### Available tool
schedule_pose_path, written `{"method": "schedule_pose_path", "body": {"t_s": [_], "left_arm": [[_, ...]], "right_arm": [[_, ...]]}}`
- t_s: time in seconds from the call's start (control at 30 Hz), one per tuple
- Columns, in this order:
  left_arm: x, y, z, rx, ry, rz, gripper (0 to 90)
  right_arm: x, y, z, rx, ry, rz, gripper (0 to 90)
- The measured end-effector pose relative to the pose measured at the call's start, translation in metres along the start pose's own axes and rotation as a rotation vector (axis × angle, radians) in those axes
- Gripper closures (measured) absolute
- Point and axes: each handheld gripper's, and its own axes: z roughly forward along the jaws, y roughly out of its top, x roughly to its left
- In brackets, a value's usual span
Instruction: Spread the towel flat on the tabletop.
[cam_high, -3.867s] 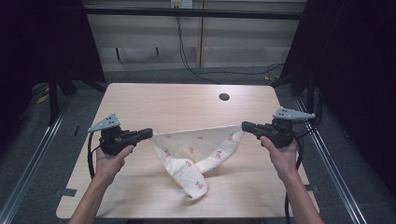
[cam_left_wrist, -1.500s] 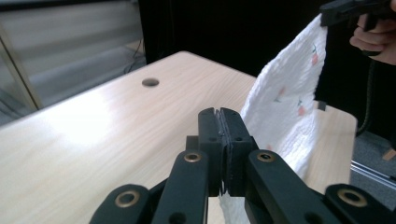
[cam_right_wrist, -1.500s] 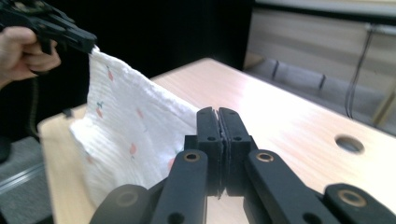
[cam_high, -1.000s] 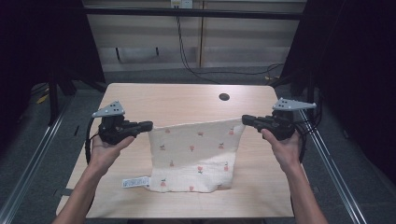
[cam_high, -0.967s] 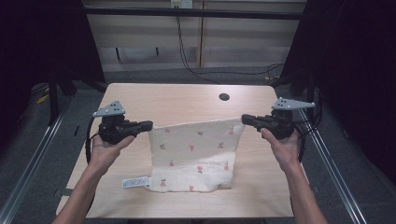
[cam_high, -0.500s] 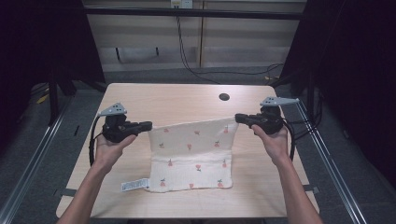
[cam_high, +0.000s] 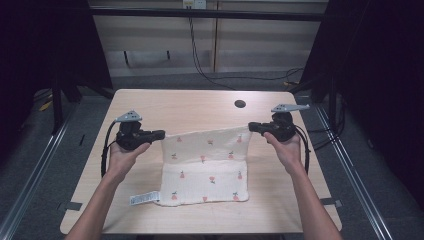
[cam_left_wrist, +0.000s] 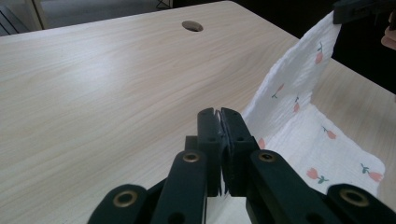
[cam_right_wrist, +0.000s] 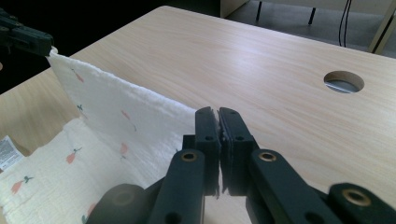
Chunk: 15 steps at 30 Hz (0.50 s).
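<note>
I'm looking at a pale wood desk (cam_high: 150, 105) with a round cable hole (cam_high: 240, 104) near the far edge, dark room all around and metal rails on the floor either side. My left tongs (cam_high: 161, 134) and right tongs (cam_high: 251, 127) are both clenched on the top corners of the white flower-print cloth (cam_high: 205, 170), holding its upper edge taut above the desk. The lower half lies flat mid-desk with its label (cam_high: 144, 199) at the near-left corner, and there's bare wood on all sides.

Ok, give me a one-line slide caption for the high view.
Two handheld claws, left and right, hold a fruit-print cloth taut by its upper corners over a wooden table.
</note>
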Motion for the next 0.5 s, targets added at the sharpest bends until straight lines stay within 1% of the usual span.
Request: {"method": "schedule_pose_path", "body": {"t_s": [0.17,0.27,0.33,0.4,0.43,0.47,0.5], "left_arm": [[0.004,0.001,0.009,0.005,0.003,-0.006,87.9],[0.009,0.002,0.015,0.015,0.01,-0.013,87.9],[0.013,0.004,0.019,0.02,0.022,-0.017,88.0],[0.016,0.005,0.024,0.024,0.025,-0.023,88.0],[0.017,0.006,0.026,0.029,0.026,-0.029,87.9],[0.018,0.007,0.028,0.036,0.032,-0.027,87.5],[0.018,0.008,0.03,0.04,0.036,-0.035,85.7]], "right_arm": [[-0.006,-0.001,0.007,0.007,-0.01,0.018,88.4],[-0.01,-0.002,0.012,0.018,-0.025,0.017,88.5],[-0.013,-0.002,0.016,0.018,-0.026,0.026,88.4],[-0.016,-0.002,0.02,0.023,-0.025,0.038,88.2],[-0.018,-0.003,0.022,0.023,-0.027,0.045,87.5],[-0.02,-0.003,0.025,0.024,-0.027,0.043,85.6],[-0.021,-0.003,0.027,0.027,-0.033,0.045,82.7]]}}
